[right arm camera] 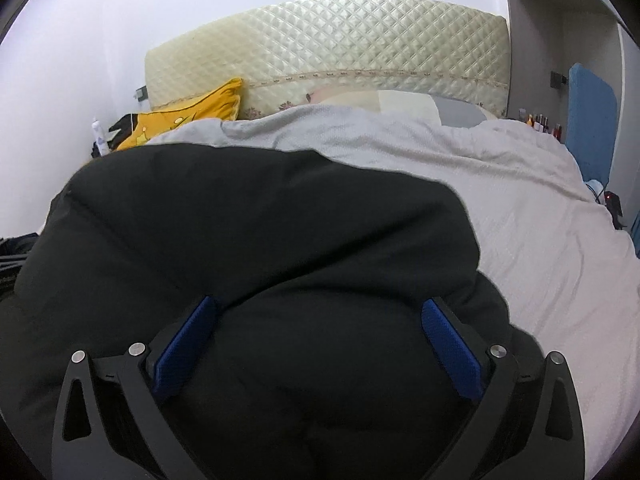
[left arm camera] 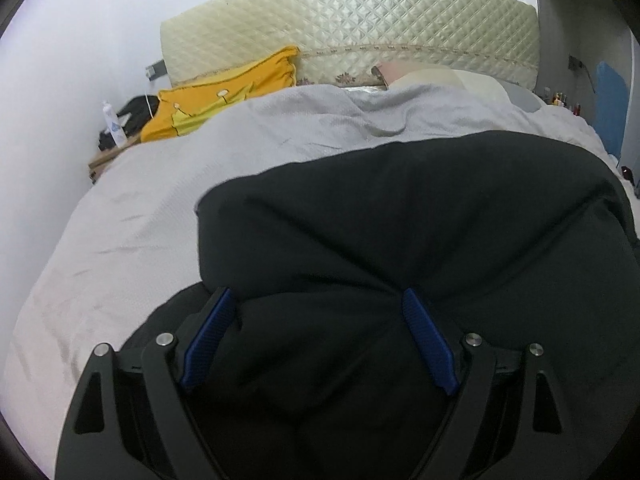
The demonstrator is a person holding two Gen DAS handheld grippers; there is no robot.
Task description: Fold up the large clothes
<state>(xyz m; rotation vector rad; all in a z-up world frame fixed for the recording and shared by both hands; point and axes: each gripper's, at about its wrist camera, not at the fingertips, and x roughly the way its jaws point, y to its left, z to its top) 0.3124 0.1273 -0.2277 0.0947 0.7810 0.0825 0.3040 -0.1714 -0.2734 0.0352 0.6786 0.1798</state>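
Caught both tools right on top of the bulky black padded jacket (left arm camera: 400,220), spread across the near part of the pale grey textured bedcover (left arm camera: 132,220). Left gripper (left arm camera: 315,293) with jaws splayed wide, ribbed blue pads (left arm camera: 212,332) either side of a fat bulge of black fabric, creases running off the pad tips. Same story in the right wrist view: right gripper (right arm camera: 319,301) gaping wide over another hump of the same jacket. Looked more like straddling than clamping, no obvious pinch on either side. Probably needed a grab of one layer near the hem edge, not the whole puffy wad, since padding that thick would likely slip out or drag the lower layer along. Probably worth matching both hands too, so the fold line stays straight, and lifting before carrying it over to avoid rucking up the cover underneath. Plenty of bare bedcover beyond the jacket to fold onto, just rumpled into a ridge further up. Past that, pale pillows (right arm camera: 400,104) against the cream diamond-quilted headboard (left arm camera: 360,20). Off to the left, a yellow cushion (left arm camera: 224,100), a white bottle (left arm camera: 113,126) and some dark clutter by the wall. Far right, a blue panel (right arm camera: 592,120) and a row of little bottles (right arm camera: 540,122). Nothing actually blocking the fold.
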